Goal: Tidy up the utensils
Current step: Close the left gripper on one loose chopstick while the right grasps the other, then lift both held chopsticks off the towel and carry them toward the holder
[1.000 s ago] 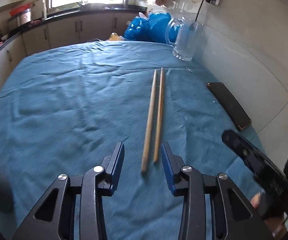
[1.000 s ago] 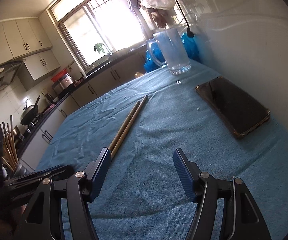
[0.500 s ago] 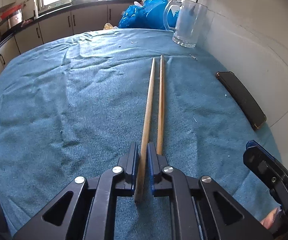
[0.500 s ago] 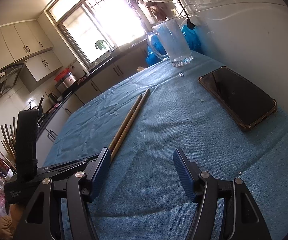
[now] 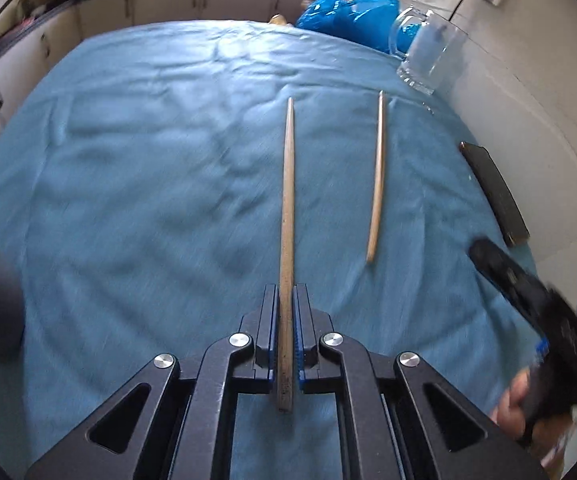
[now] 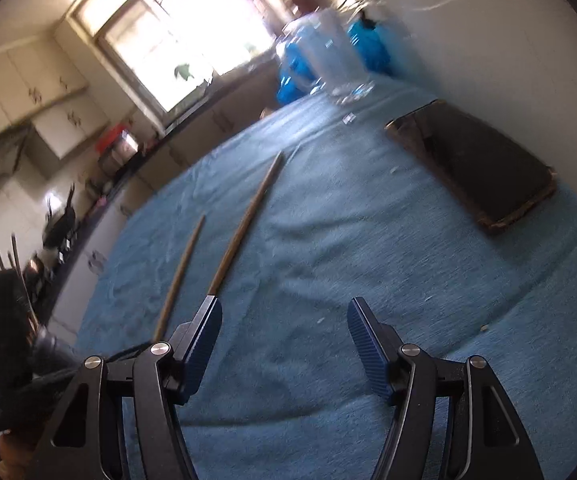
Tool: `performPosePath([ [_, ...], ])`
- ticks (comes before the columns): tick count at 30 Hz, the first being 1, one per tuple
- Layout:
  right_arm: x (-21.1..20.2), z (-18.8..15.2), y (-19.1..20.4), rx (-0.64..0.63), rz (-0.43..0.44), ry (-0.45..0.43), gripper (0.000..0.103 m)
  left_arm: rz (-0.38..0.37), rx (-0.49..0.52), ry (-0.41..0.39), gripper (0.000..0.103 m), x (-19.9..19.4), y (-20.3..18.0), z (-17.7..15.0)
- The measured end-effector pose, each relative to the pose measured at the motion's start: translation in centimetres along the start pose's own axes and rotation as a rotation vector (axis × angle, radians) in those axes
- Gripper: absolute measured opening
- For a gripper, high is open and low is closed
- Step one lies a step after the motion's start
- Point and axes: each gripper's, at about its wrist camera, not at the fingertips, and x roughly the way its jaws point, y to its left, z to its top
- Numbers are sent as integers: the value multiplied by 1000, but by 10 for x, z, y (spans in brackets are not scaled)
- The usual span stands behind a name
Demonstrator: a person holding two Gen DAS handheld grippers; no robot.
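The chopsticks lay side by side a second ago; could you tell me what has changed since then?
The left gripper closed on one chopstick and carried it leftward, away from its partner. The other chopstick stayed on the blue cloth, so the pair is now split. The right gripper stayed open and empty, and the glass mug and phone kept their places by the wall.
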Motion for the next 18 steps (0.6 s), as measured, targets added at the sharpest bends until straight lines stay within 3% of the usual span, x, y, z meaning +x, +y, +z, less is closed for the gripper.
performPosePath([
  [3, 20, 7, 26, -66, 16, 105, 70, -38, -50, 11, 7, -12, 12, -18],
  [5, 33, 12, 43, -122, 2, 130, 70, -49, -58, 4, 7, -16, 15, -24],
  [8, 63, 20, 76, -245, -90, 172, 64, -65, -71, 0, 7, -17, 18, -29],
  [13, 96, 21, 106, -376, -281, 216, 39, -61, -59, -13, 7, -20, 16, -35],
  [15, 99, 21, 108, -389, -326, 216, 13, -57, -55, -17, 7, -20, 15, -36],
  [18, 96, 23, 104, -377, -329, 237, 8, -62, -61, -14, 7, -22, 16, -37],
])
